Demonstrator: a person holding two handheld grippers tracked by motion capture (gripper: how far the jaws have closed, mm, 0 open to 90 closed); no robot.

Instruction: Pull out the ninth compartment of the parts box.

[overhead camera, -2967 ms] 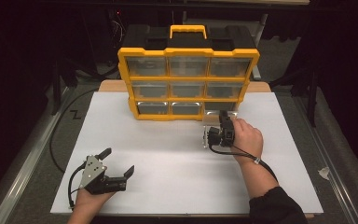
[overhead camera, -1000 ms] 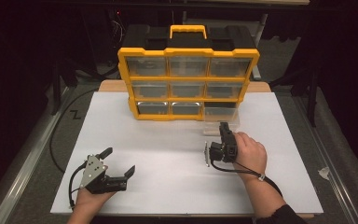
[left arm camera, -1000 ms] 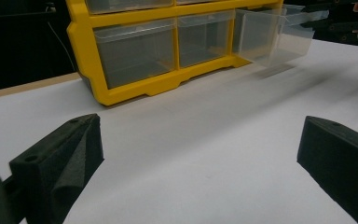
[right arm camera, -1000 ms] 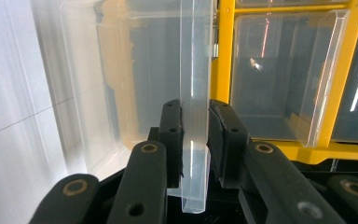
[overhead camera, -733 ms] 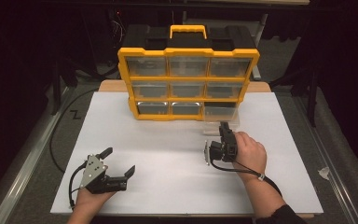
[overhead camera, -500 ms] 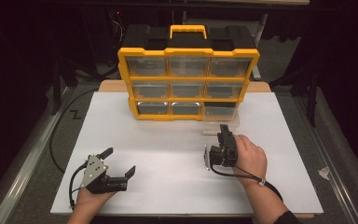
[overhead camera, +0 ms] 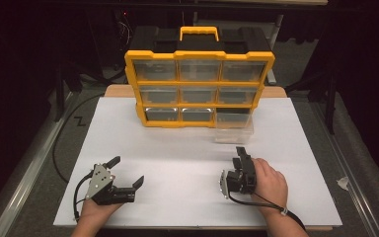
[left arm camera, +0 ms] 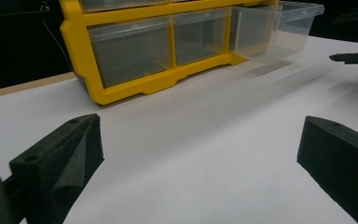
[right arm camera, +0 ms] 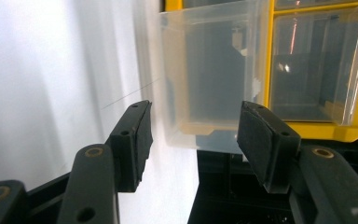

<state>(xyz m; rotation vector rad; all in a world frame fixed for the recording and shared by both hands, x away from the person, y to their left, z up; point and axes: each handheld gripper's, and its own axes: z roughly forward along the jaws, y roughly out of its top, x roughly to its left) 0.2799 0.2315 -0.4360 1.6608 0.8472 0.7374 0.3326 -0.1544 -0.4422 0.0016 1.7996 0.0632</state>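
White tabletop: right gripper has backed off the clear drawer, fingers opening empty; left gripper wide.

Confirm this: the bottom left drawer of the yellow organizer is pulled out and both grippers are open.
Wrong drawer. The high view shows the bottom right drawer of the yellow organizer pulled out. The left gripper and right gripper are indeed open.
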